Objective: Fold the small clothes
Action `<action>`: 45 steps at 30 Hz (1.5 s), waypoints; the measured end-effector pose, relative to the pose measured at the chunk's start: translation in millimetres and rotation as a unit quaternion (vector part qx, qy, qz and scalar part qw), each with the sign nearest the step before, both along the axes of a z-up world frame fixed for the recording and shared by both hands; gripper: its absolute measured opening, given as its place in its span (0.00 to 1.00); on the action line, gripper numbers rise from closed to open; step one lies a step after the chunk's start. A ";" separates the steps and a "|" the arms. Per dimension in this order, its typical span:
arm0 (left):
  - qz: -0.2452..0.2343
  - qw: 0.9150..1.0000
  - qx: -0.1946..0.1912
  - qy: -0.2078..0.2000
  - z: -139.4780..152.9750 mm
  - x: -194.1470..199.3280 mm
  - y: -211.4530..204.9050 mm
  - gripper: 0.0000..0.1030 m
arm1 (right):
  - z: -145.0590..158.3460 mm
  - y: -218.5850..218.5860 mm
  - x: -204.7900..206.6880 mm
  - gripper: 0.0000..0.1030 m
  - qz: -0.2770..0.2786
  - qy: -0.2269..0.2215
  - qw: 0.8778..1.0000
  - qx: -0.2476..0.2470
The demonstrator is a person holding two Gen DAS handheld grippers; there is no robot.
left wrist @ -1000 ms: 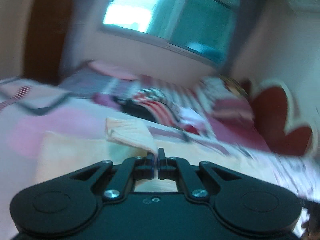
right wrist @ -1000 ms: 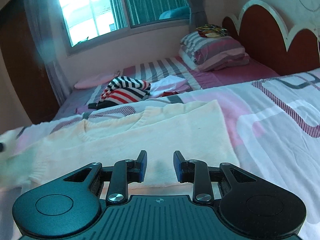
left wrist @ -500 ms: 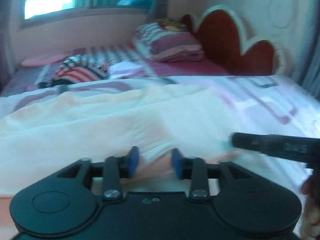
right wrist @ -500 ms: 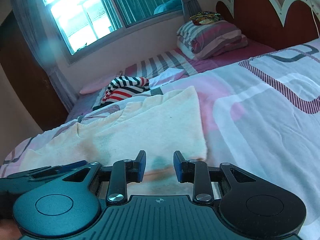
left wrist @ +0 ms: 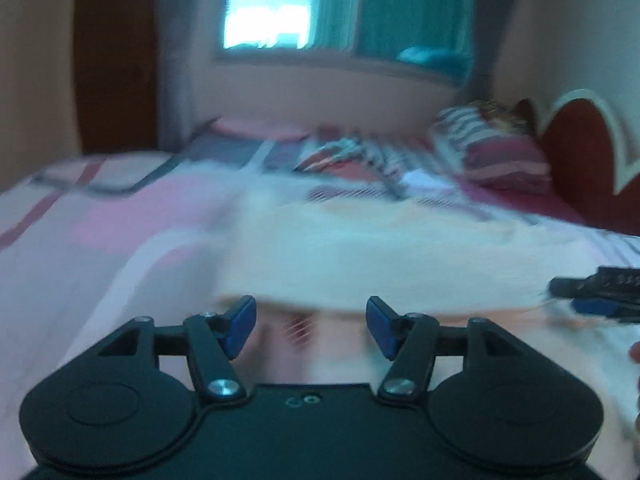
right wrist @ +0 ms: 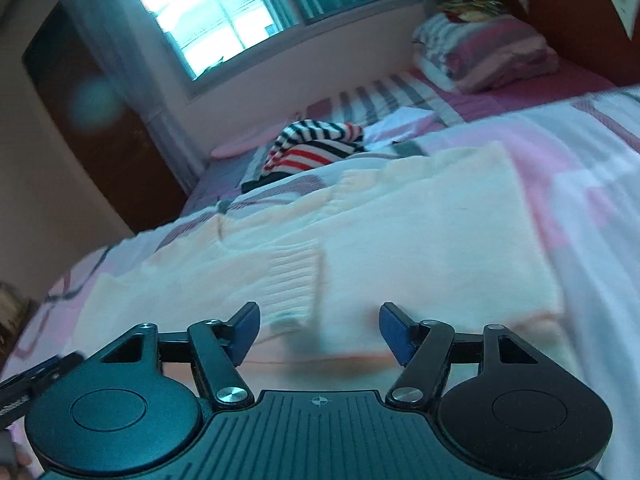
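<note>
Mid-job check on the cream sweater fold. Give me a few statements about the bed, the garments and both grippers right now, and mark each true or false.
1. The cream sweater lies spread on the pink patterned bedspread. True.
2. The right gripper is shut on the sweater's hem. False: its jaws stand apart, having just been opening, with nothing pinched between them.
3. A striped red, white and black garment lies beyond the sweater, toward the window. True.
4. The left gripper holds a sleeve. False: it is open at the sweater's near edge.
5. The pillows sit on the floor. False: they rest on the bed by the headboard.
</note>
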State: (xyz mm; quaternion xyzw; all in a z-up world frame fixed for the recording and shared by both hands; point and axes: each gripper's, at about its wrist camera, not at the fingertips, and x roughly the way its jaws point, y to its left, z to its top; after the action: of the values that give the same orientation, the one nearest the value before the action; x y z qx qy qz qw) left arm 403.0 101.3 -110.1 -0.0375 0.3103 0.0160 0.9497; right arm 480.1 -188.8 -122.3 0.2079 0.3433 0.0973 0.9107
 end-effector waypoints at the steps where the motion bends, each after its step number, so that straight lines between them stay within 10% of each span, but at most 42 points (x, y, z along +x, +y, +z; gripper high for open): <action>1: 0.005 1.000 -0.002 0.008 -2.8 1.8 6.1 0.57 | -0.7 7.8 3.5 0.63 0.004 0.002 1.000 -0.012; 8: -0.008 0.999 -0.012 0.042 -14.6 28.5 15.4 0.57 | 1.6 32.5 16.7 0.04 0.025 0.003 0.998 -0.053; 17: -0.014 0.999 0.004 0.048 -20.8 33.7 19.6 0.49 | 82.1 8.0 -14.5 0.04 -0.021 -0.141 0.985 -0.098; 22: -0.018 0.999 0.007 0.044 -20.6 33.2 20.3 0.23 | 57.5 -19.7 -16.2 0.04 -0.042 -0.085 0.989 -0.115; 45: -0.039 0.997 0.033 0.049 -23.6 39.3 4.2 0.25 | 36.1 -44.7 -24.1 0.04 -0.061 -0.052 0.988 -0.129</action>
State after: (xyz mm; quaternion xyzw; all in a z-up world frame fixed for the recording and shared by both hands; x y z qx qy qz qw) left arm 442.3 105.5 -133.7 0.0073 0.3570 -0.0092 0.9340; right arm 456.0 -233.5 -86.1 0.1045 0.2920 0.0069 0.9507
